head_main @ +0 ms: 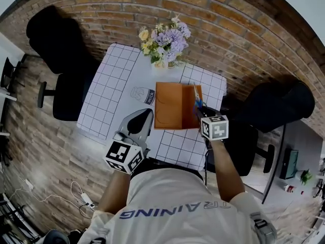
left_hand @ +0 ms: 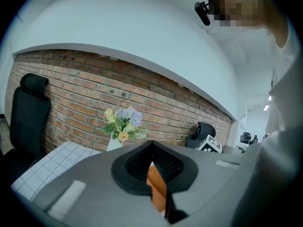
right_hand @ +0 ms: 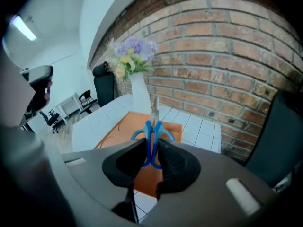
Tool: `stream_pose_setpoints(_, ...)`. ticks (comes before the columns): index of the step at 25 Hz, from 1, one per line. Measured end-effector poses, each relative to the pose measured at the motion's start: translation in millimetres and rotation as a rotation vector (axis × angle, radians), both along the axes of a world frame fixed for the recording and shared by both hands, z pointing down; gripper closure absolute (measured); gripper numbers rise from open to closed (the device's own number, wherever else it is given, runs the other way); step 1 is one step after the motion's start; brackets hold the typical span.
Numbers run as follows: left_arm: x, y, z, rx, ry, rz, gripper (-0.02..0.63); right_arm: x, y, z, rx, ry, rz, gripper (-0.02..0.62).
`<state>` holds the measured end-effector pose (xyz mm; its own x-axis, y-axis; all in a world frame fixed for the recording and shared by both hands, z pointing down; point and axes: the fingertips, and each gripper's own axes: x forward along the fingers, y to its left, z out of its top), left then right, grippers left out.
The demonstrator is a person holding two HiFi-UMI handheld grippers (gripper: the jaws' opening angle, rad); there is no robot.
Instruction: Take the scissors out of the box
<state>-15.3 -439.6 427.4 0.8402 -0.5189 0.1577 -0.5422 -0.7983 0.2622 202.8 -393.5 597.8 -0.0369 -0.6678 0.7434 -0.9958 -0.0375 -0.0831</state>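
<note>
Here, from left to right, we see our left tool (head_main: 144,115) empty, jaws pressed together, at the near edge of the white gridded bench (head_main: 109,85). Next comes one orange box (head_main: 170,105), then our right tool (head_main: 200,112) pinching the blue handles of the one pair of scissors (head_main: 196,98), blades pointing away from it, just above the box's right side. We judge the lift-out is in hand, and next the scissors need carrying clear onto the bench; we count two tools, one vase of flowers (head_main: 165,42) and two black chairs (head_main: 61,50).
</note>
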Motion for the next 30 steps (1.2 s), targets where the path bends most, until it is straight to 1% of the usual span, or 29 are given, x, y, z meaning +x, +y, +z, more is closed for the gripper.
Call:
stream_pose_setpoints(4, 13.7, 9.3, -17.0, 0.04, 0.008, 0.018, 0.603, 0.8, 2.8, -68.5, 0.202, 0.017, -0.003, 0.497)
stream_pose_setpoints(7, 22.4, 18.8, -31.6, 0.072, 0.028, 0.035, 0.604, 0.0, 13.6, -117.3, 0.334, 0.029, -0.003, 0.497)
stream_pose_setpoints(11, 33.1, 28.8, -51.0, 0.113, 0.046, 0.054, 0.603, 0.0, 28.0, -176.1, 0.488, 0.07, -0.032, 0.497)
stream_pose_setpoints(15, 40.9, 35.9, -67.5, 0.15, 0.053, 0.062, 0.603, 4.0, 41.4, -222.3, 0.603, 0.099, -0.035, 0.497)
stream_pose_setpoints(18, 44.0, 40.7, -73.6, 0.164, 0.052, 0.061, 0.604, 1.0, 50.2, -243.2, 0.659, 0.113, -0.06, 0.497)
stream_pose_setpoints(20, 44.8, 43.0, -75.3, 0.167, 0.049, 0.059, 0.603, -0.4, 52.8, -248.8, 0.675, 0.117, -0.071, 0.497)
stream_pose_setpoints(27, 43.3, 46.0, -73.6, 0.165, 0.039, 0.05, 0.603, 0.1, 55.3, -249.8, 0.683, 0.104, -0.075, 0.497)
stream_pose_setpoints(30, 42.4, 46.3, -71.3, 0.167, 0.031, 0.046, 0.603, 1.0, 55.5, -246.6, 0.673, 0.122, -0.076, 0.497)
